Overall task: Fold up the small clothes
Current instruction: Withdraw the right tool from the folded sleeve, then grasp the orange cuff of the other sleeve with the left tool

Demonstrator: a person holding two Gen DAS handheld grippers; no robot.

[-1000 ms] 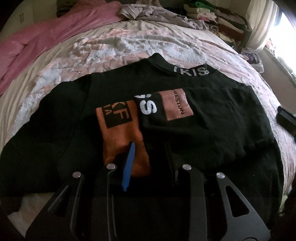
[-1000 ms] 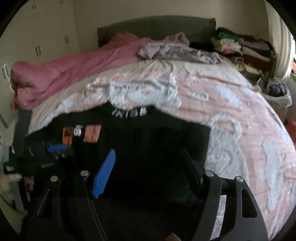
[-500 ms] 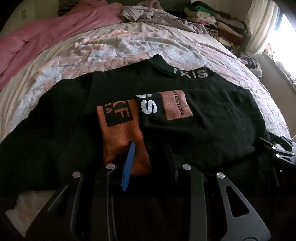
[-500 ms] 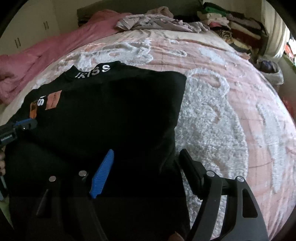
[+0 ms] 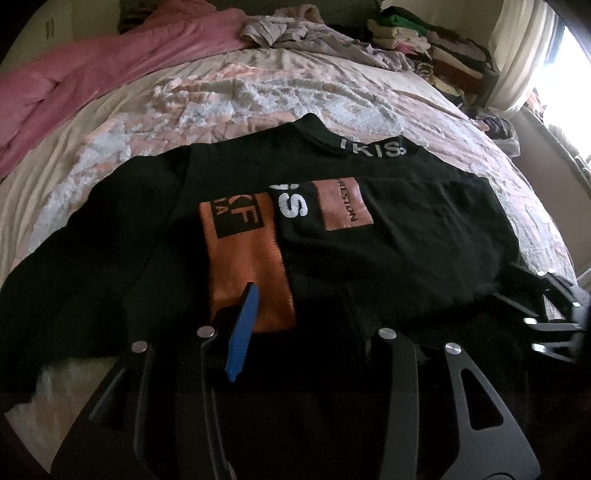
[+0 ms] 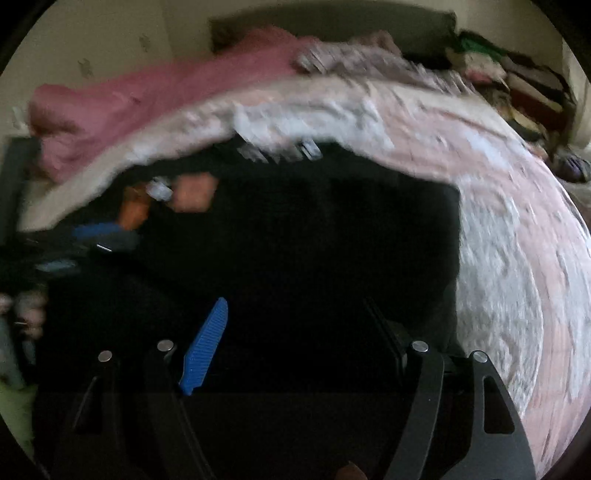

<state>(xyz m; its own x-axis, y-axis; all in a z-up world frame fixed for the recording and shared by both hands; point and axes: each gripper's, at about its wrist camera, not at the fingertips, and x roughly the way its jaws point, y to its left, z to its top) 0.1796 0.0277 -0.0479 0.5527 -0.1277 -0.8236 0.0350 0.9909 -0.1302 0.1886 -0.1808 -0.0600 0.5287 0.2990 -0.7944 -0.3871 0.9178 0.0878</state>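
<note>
A black sweatshirt (image 5: 229,177) lies flat on the bed, with white letters on the collar and orange patches. One sleeve with an orange cuff (image 5: 247,266) is folded across its chest. My left gripper (image 5: 299,314) hangs low over the near hem beside that cuff. Its jaws are opening, and only dark cloth shows in the gap, with no pad pressing on it. My right gripper (image 6: 295,332) stands wide open over the sweatshirt's right half (image 6: 332,240), nothing gripped. The right wrist view is blurred. The right gripper (image 5: 554,325) also shows at the sweatshirt's right edge.
A pink and white bedspread (image 5: 221,96) covers the bed. A pink duvet (image 5: 92,66) is bunched at the far left. Loose clothes (image 5: 295,33) and a stack of folded ones (image 5: 424,48) sit at the far end. A person's hand (image 6: 26,314) holds the left gripper (image 6: 96,232).
The gap between the left gripper's fingers has widened a little. The right gripper has come into the left wrist view at the sweatshirt's right edge. The right wrist view has swung and is blurred.
</note>
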